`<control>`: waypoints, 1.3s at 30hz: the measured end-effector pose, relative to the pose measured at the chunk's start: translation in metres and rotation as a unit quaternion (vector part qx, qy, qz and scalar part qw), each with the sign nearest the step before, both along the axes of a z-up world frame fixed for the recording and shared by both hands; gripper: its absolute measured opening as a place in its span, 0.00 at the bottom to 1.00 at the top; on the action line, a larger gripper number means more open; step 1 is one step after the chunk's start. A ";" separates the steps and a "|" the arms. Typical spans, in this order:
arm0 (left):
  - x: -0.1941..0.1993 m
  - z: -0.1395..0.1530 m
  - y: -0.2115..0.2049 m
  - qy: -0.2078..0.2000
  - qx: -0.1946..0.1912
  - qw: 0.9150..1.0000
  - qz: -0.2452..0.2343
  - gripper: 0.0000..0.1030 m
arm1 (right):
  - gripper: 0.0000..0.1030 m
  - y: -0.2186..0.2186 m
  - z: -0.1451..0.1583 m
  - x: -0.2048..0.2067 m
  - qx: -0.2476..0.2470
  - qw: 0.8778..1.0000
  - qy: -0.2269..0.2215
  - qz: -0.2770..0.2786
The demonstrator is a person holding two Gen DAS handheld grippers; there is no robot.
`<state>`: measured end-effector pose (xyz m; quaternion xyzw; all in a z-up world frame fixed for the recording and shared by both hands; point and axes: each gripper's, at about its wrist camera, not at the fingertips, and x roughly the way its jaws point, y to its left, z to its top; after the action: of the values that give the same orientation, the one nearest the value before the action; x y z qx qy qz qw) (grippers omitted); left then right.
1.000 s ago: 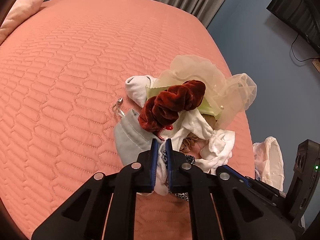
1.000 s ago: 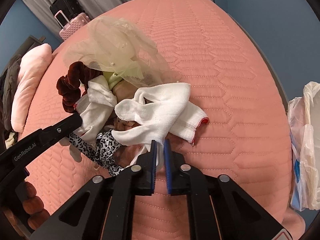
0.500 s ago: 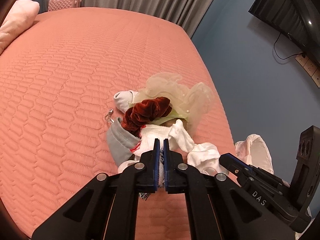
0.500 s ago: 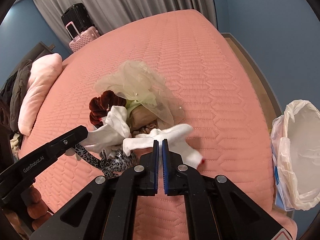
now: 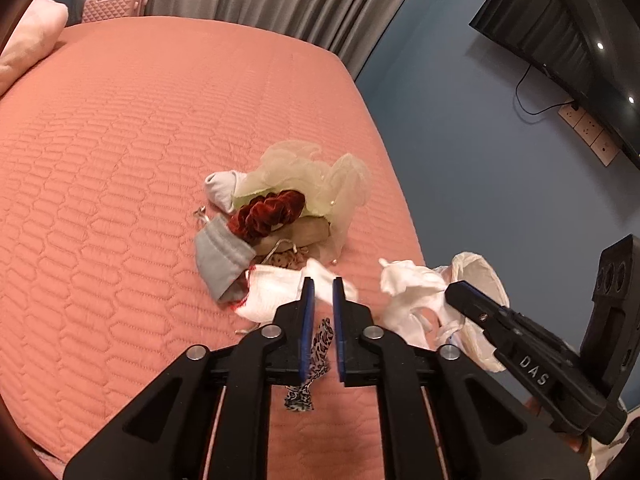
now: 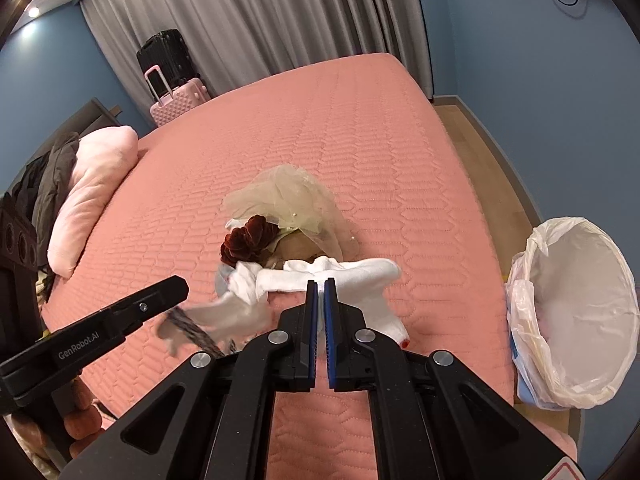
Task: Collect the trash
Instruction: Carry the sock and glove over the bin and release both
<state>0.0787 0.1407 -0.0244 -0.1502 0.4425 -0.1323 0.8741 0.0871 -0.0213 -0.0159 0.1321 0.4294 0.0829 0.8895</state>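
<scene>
The left gripper [image 5: 320, 280] had its blue-padded fingers nearly together on a leopard-print strip [image 5: 316, 350] that hung between them, with a white sock [image 5: 276, 292] bunched at the tips; whether the sock itself was pinched could not be told. The right gripper [image 6: 320, 282] was closed to a thin slit on another white sock [image 6: 348, 276], which draped to either side of the tips. Both stood over the near edge of the pink quilted bed [image 6: 360, 140], the landmark for everything else. Just beyond the grippers, on the bed's near half, lay the rest of the pile: a grey pouch [image 5: 218, 258], a dark red velvet scrunchie [image 5: 266, 216], a tan item under it and a pale gauzy cloth [image 5: 316, 168] on top, all touching. Off the bed's right side, on the wood floor [image 6: 472, 136], stood a bin lined with a white plastic bag [image 6: 576, 312]. At the bed's left side rested a pink pillow [image 6: 92, 196]. Past the bed's far end a pink suitcase [image 6: 176, 100] stood in front of a black one, against grey curtains [image 6: 260, 12] and blue walls. A dark television [image 5: 568, 44] hung on the wall right of the bed.
</scene>
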 end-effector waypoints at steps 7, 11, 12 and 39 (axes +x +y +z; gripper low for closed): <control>-0.010 -0.031 0.000 0.035 0.038 0.999 0.010 0.49 | 0.03 -0.002 -0.015 -0.017 0.004 1.000 0.013 0.000; -0.001 -0.041 -0.002 0.045 0.046 0.998 0.009 0.49 | 0.03 -0.002 -0.016 -0.015 0.004 1.000 0.014 -0.002; 0.003 -0.043 -0.004 0.045 0.046 0.998 0.007 0.51 | 0.03 -0.002 -0.016 -0.014 0.004 1.000 0.013 -0.002; 0.024 0.012 -0.041 -0.021 0.047 0.998 -0.035 0.07 | 0.03 -0.031 0.034 -0.011 0.012 0.998 -0.046 -0.029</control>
<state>0.1024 0.0996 -0.0129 -0.0907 0.4350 -0.1455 0.8840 0.0763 -0.0521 0.0181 0.1509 0.3832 0.0684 0.9087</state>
